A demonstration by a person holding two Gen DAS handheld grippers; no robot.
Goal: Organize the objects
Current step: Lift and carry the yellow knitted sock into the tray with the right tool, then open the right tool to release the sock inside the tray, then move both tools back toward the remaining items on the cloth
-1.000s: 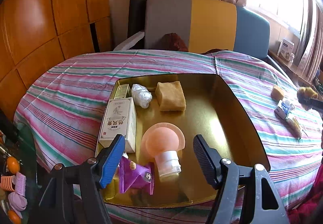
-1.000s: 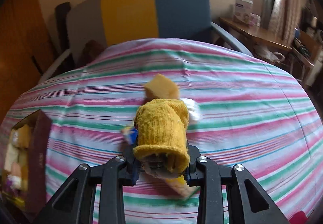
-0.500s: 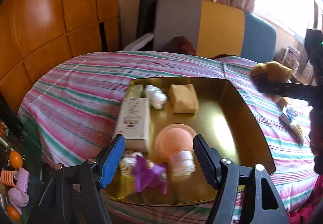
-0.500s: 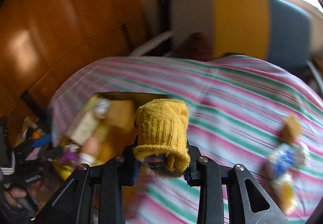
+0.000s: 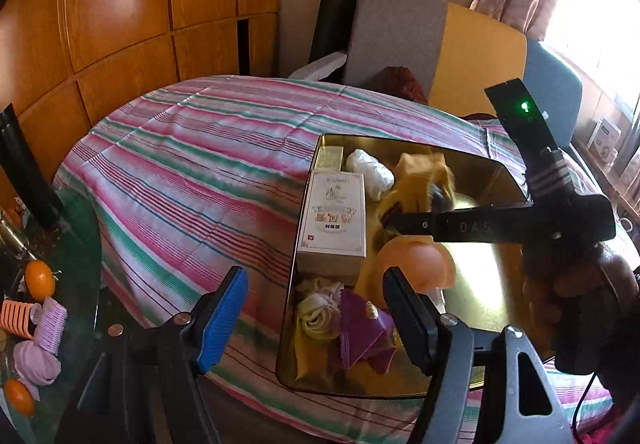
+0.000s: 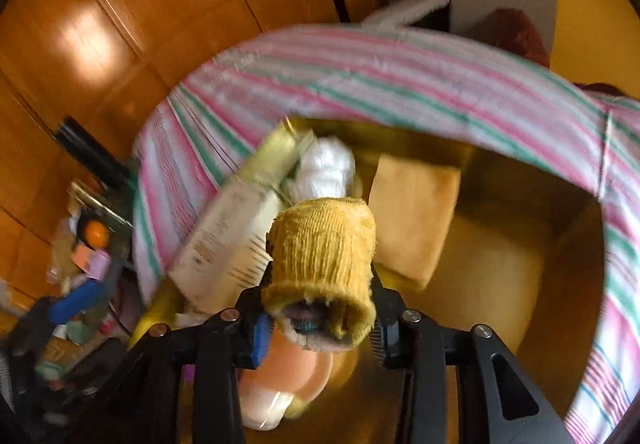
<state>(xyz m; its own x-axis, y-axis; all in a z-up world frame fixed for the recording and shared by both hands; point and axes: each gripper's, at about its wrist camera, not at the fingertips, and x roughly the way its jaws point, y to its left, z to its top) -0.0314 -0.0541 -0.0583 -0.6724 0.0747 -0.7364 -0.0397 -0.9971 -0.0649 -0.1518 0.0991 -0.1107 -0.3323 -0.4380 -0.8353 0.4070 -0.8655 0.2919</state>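
Already your gold tray (image 5: 496, 180) holds several items, and your right gripper (image 6: 320, 320), jaws just easing apart around the yellow sock (image 6: 324, 248), hangs over it, while your left gripper (image 5: 316, 316) gapes empty.

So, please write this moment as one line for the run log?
left gripper: open, empty | right gripper: opening, rolled yellow knitted sock between fingers | place: over gold metal tray | step: releasing

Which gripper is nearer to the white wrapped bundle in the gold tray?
Right. The right gripper hangs just beside the white bundle; the left gripper stays at the gold tray's near edge.
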